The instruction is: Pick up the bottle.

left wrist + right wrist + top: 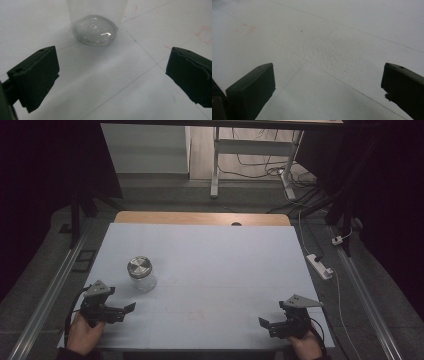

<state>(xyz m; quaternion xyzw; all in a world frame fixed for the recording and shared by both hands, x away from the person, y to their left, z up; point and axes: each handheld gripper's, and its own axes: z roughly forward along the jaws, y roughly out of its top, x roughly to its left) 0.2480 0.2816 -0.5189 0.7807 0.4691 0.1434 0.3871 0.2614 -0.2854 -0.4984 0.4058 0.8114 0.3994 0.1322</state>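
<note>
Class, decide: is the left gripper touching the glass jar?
Apart. The left gripper view shows bare table between the open left gripper and the jar.

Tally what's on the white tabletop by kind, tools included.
Glass jar with metal lid: 1
Left tool, jaws open, near the jar: 1
Right tool, jaws open, over bare tabletop: 1
Total: 3
</note>
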